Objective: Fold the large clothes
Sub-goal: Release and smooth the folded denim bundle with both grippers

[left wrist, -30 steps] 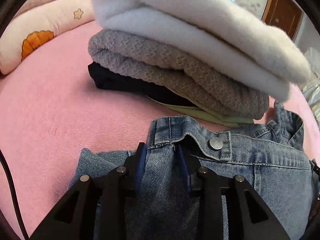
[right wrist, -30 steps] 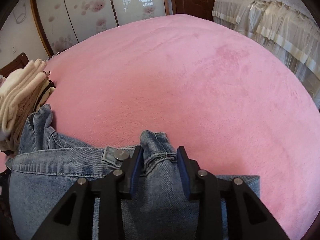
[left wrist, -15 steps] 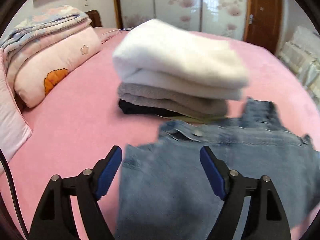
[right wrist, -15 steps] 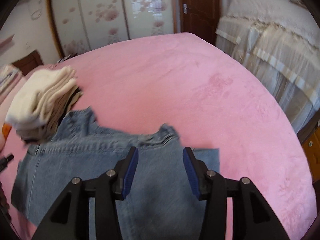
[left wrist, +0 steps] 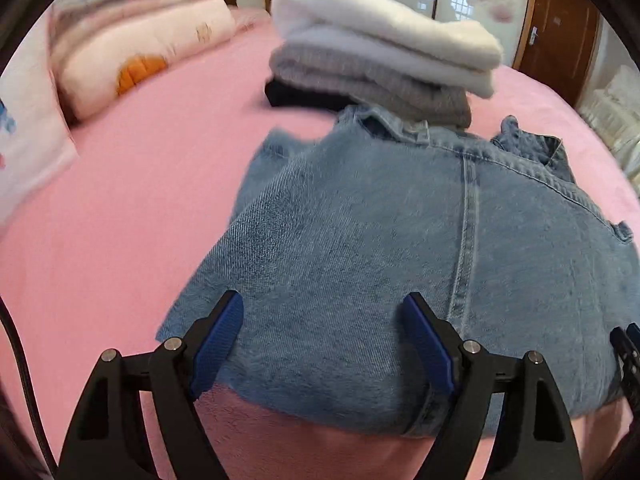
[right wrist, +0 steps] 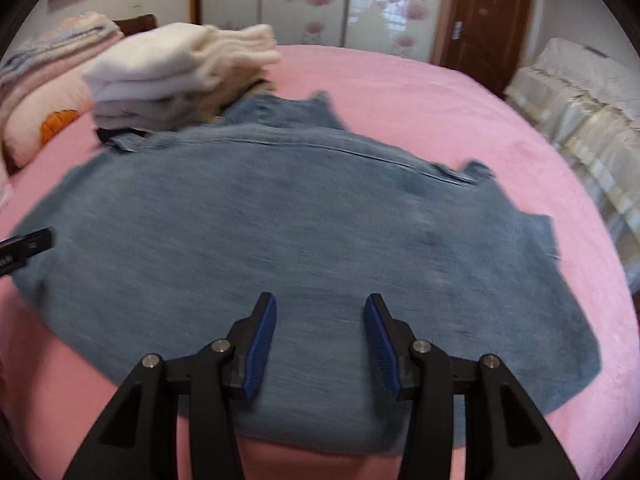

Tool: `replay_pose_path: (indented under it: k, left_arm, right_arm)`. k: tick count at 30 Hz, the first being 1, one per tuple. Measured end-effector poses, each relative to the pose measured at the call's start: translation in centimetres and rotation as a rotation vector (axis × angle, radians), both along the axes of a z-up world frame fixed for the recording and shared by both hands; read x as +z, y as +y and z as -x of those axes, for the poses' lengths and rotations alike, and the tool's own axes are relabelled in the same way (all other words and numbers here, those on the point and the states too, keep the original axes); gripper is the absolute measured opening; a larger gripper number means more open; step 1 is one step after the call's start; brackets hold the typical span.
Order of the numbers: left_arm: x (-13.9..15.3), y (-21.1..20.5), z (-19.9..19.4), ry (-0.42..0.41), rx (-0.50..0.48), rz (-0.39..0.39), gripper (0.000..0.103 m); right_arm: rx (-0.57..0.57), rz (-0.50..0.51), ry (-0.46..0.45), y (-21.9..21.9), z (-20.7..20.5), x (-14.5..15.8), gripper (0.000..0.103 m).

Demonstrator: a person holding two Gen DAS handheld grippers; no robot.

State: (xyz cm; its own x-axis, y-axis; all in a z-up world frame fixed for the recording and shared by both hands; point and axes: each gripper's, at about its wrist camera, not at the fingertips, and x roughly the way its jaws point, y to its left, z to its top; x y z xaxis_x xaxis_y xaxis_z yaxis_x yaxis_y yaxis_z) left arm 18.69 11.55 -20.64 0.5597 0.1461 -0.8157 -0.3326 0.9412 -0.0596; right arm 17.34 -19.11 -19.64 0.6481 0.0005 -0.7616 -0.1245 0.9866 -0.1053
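Folded blue jeans (left wrist: pixel 400 240) lie flat on the pink bed (left wrist: pixel 112 220), with the waistband on the far side against a stack of folded clothes (left wrist: pixel 380 60). The stack has a white fleece on top, then grey knit, then a black piece. My left gripper (left wrist: pixel 322 312) hovers over the near left part of the jeans, jaws wide open and nothing between the pads. My right gripper (right wrist: pixel 320 308) hangs over the near middle of the jeans (right wrist: pixel 280 220), open and empty. The stack (right wrist: pixel 172 76) shows at the far left there.
A pink pillow with an orange print (left wrist: pixel 136 60) and folded quilts lie at the bed's far left. A second bed with a cream cover (right wrist: pixel 580 100) stands to the right. A brown door (right wrist: pixel 492 20) and flowered sliding doors line the far wall.
Both grippers let go of the jeans' waistband, opened and drew back toward the near edge. The jeans now lie spread flat in front of the stack.
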Motion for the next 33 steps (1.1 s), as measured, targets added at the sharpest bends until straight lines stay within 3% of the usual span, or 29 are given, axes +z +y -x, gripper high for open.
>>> replay_pose_path:
  k: [5, 6, 7, 9, 12, 18, 26, 33]
  left_arm:
    - [0.3, -0.4, 0.9, -0.038, -0.055, -0.091, 0.078]
    - [0.3, -0.3, 1.0, -0.043, -0.047, -0.094, 0.078]
    - [0.4, 0.0, 1.2, -0.052, -0.033, -0.085, 0.077]
    - [0.6, 0.6, 1.3, -0.063, -0.013, -0.058, 0.075]
    - [0.4, 1.0, 1.2, -0.064, 0.002, -0.062, 0.073]
    - [-0.3, 0.9, 1.0, -0.05, 0.009, -0.094, 0.071]
    - [-0.7, 1.2, 0.8, -0.032, 0.019, -0.098, 0.071]
    - [1.0, 1.3, 0.1, 0.032, -0.028, -0.085, 0.072]
  right_arm:
    - [-0.198, 0.008, 0.011, -9.3, 0.4, -0.2, 0.048]
    - [-0.224, 0.021, 0.011, -11.1, 0.8, -0.2, 0.037]
    - [-0.234, 0.025, 0.013, -12.6, 1.2, -0.1, 0.018]
    - [-0.255, 0.04, 0.014, -14.1, 1.8, -0.2, 0.014]
    - [-0.293, 0.043, 0.001, -15.5, 2.3, -0.3, 0.027]
    - [-0.324, 0.016, 0.019, -16.0, 1.8, -1.0, 0.028]
    - [-0.357, -0.02, 0.018, -16.5, 2.1, -1.4, 0.037]
    - [-0.375, 0.001, 0.081, -16.0, 1.4, 0.2, 0.037]
